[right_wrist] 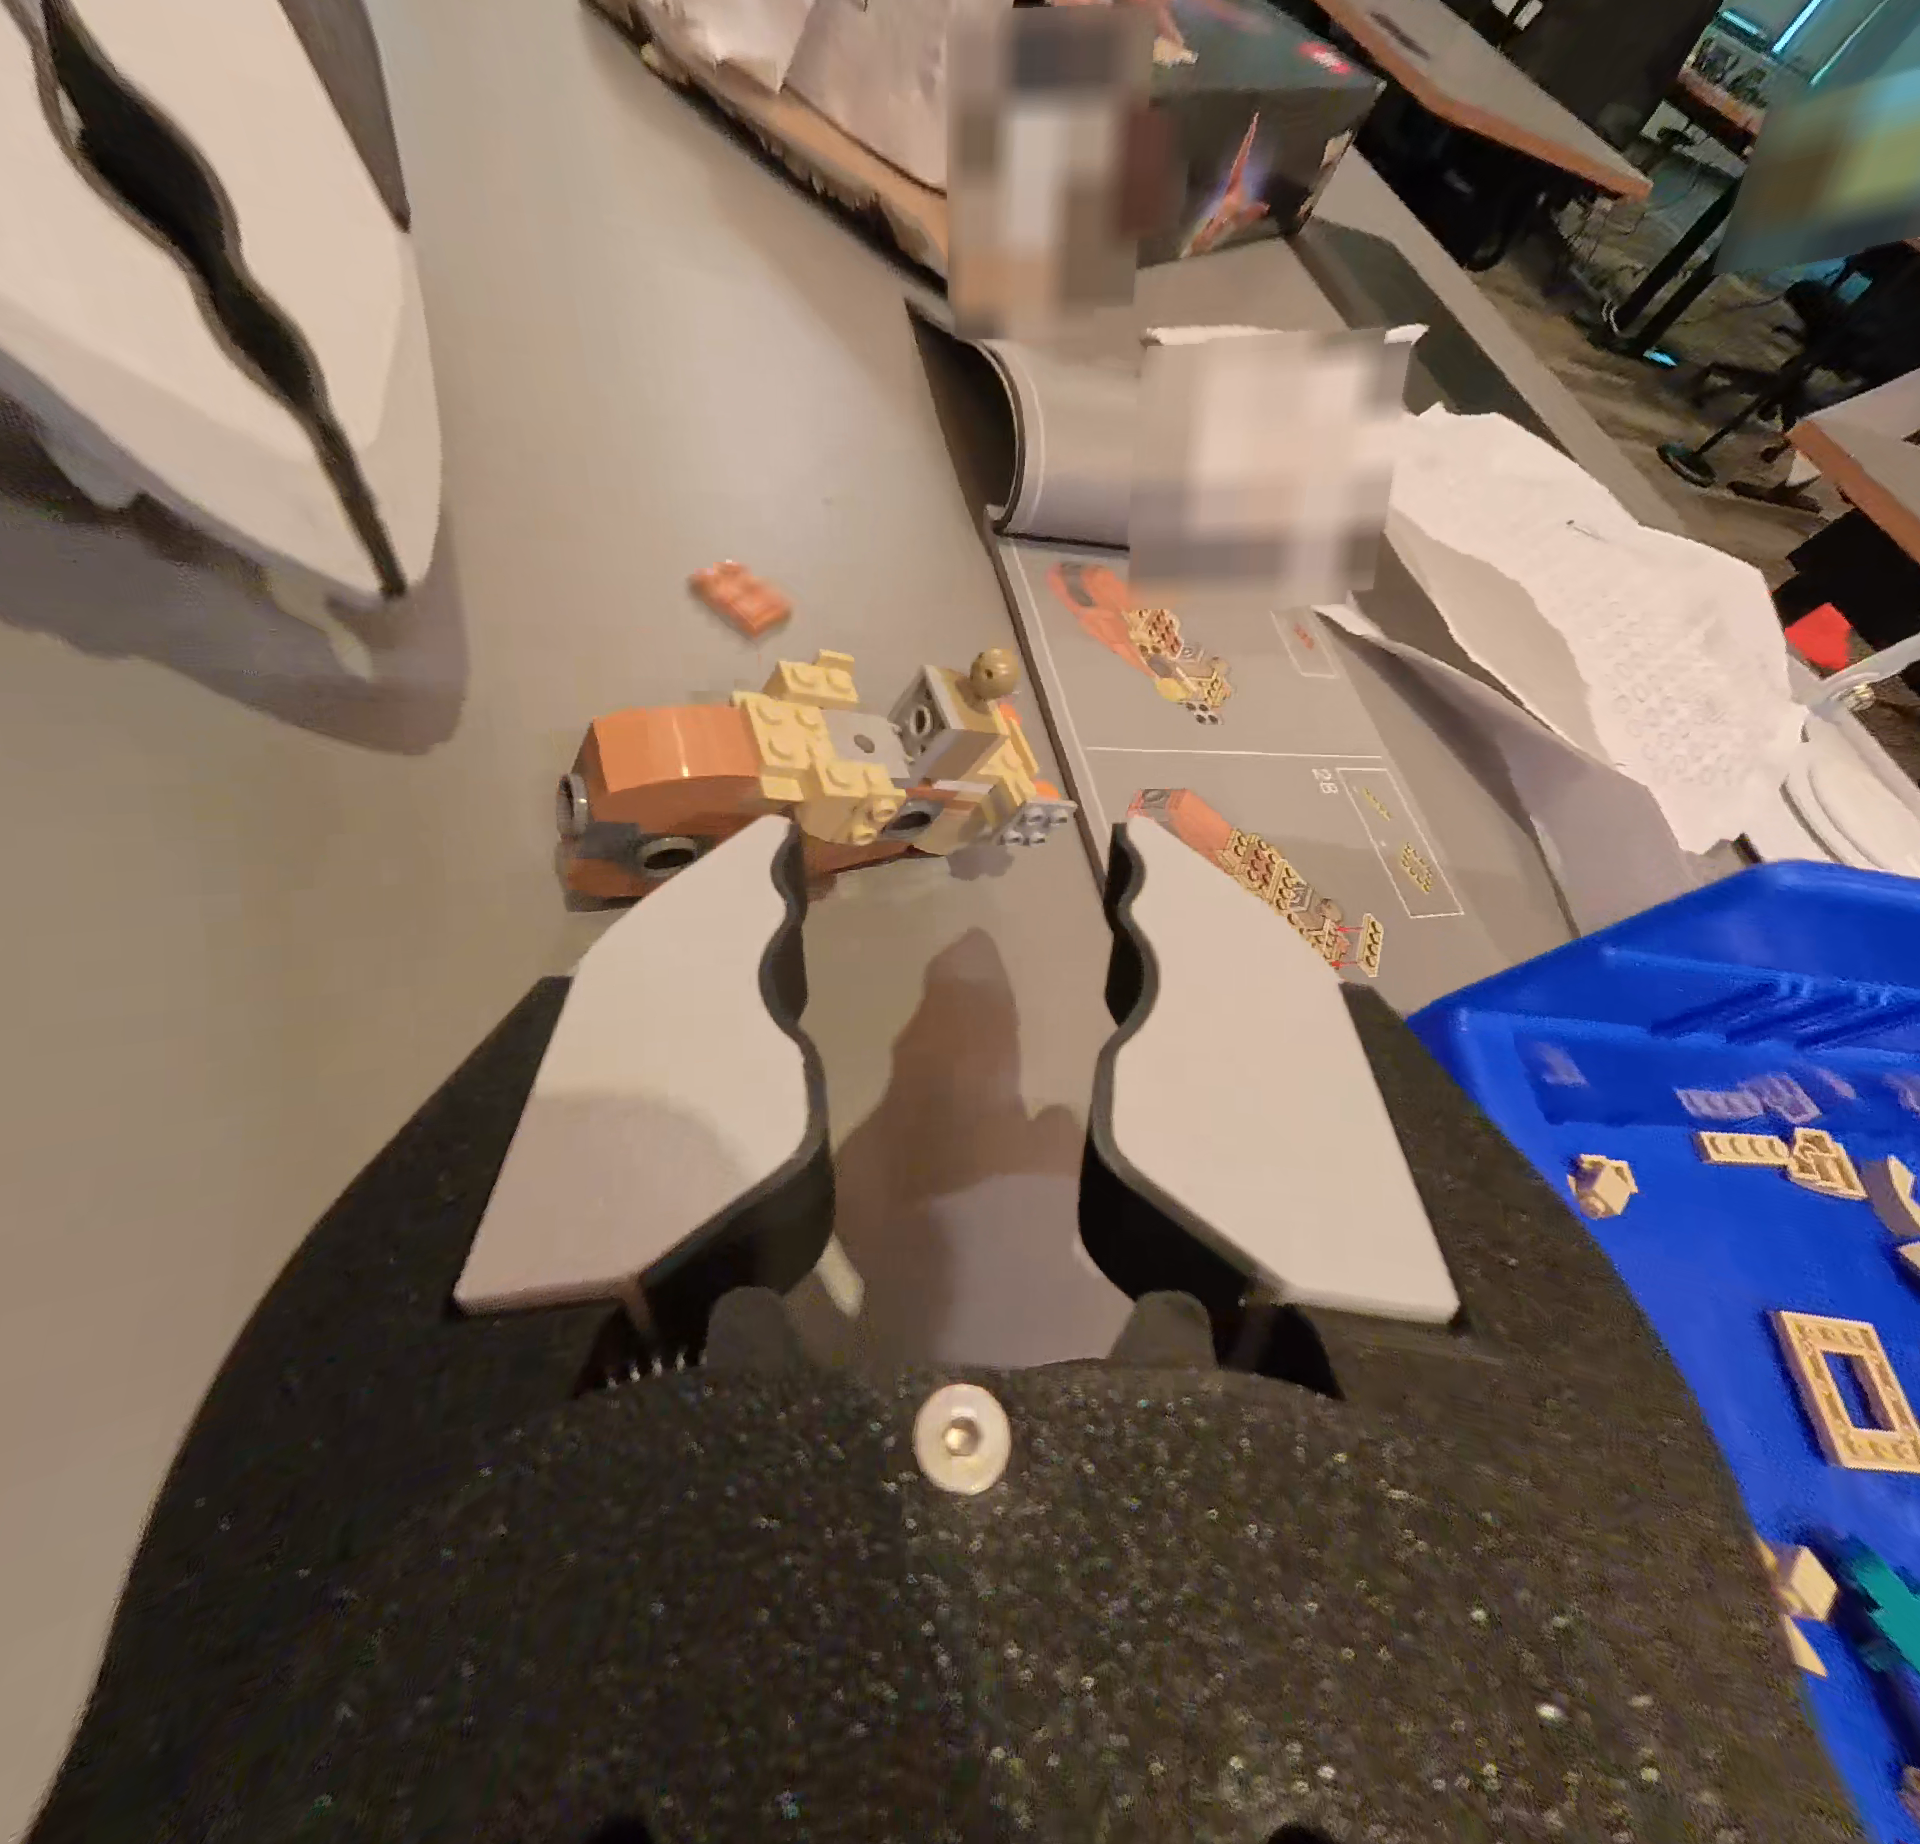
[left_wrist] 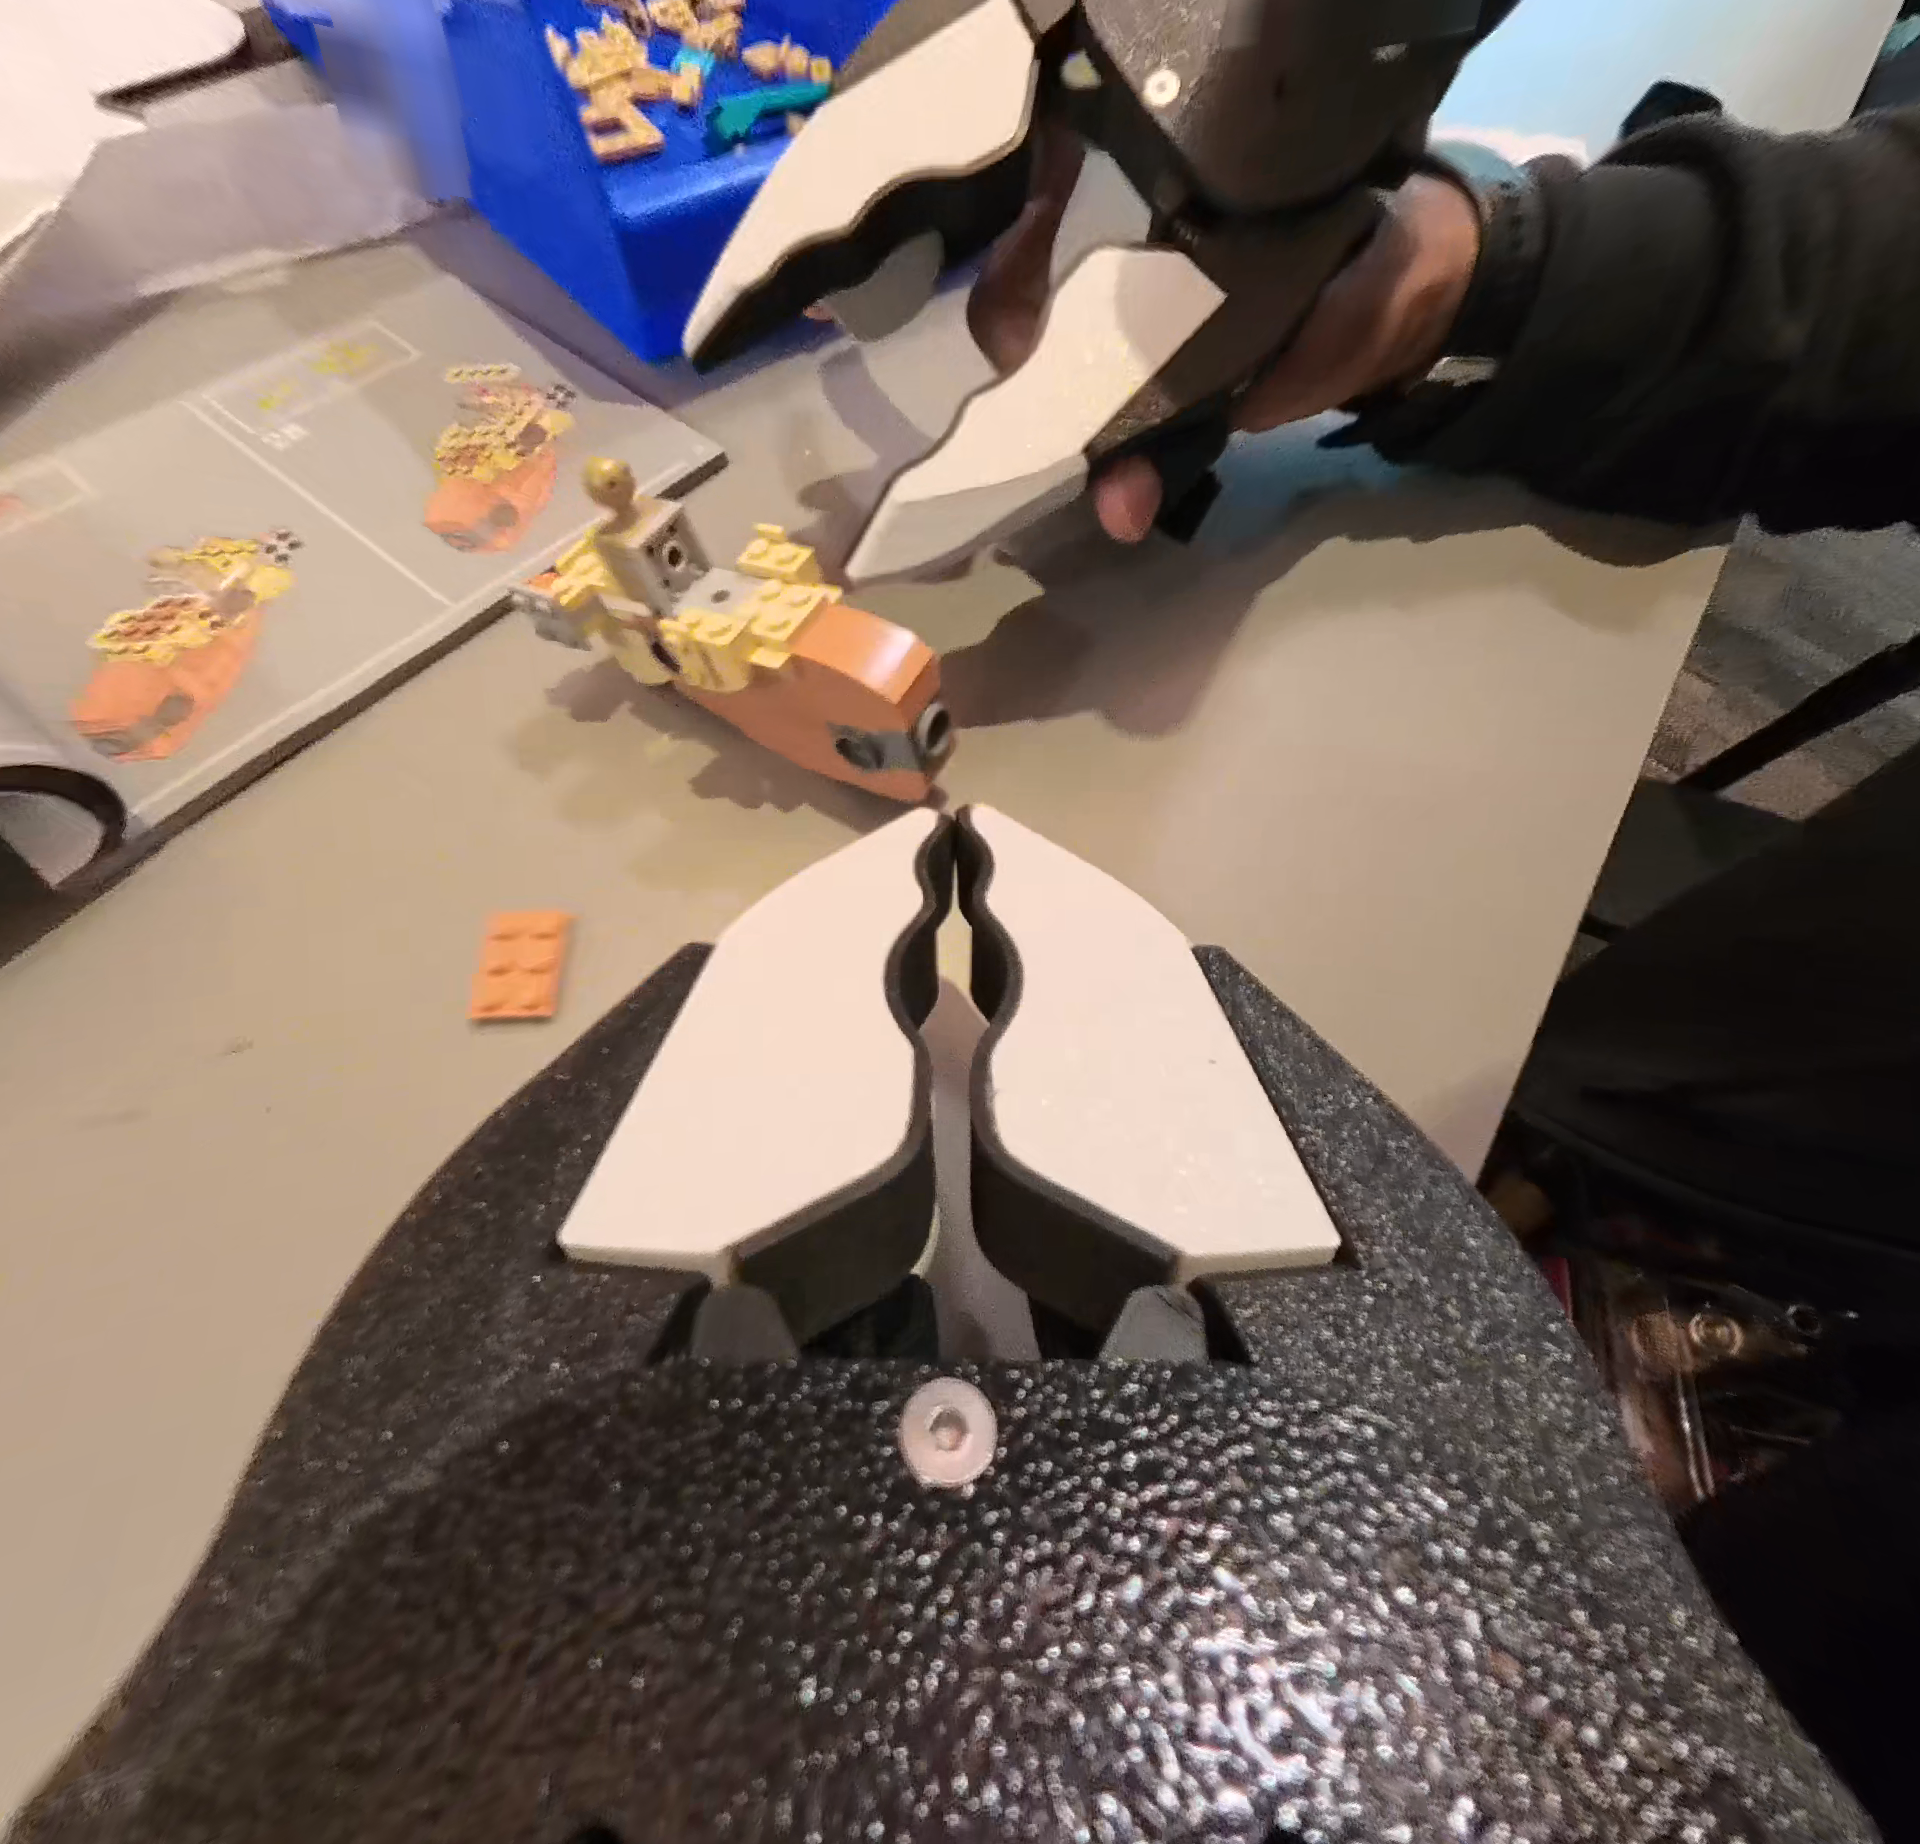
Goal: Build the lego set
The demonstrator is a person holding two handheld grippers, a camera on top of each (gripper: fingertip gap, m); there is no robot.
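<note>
Centrally on the grey table (left_wrist: 1299, 859) lies the partly built lego model (left_wrist: 748, 641): a smooth orange rounded body with dark grey round-holed pieces at one end, topped by pale yellow studded plates, a grey block and an olive ball on a stalk. Left gripper (left_wrist: 954, 820): fingers pressed together, empty, tips just beside the model's orange end. Right gripper (right_wrist: 951, 859): fingers apart, empty, near the model. A loose orange plate (left_wrist: 522, 965) lies apart. Instruction booklet (left_wrist: 260, 547) and blue bin (left_wrist: 644, 184) of pieces lie beyond.

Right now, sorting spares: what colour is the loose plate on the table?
Orange plate, clearest in the left wrist view.
</note>
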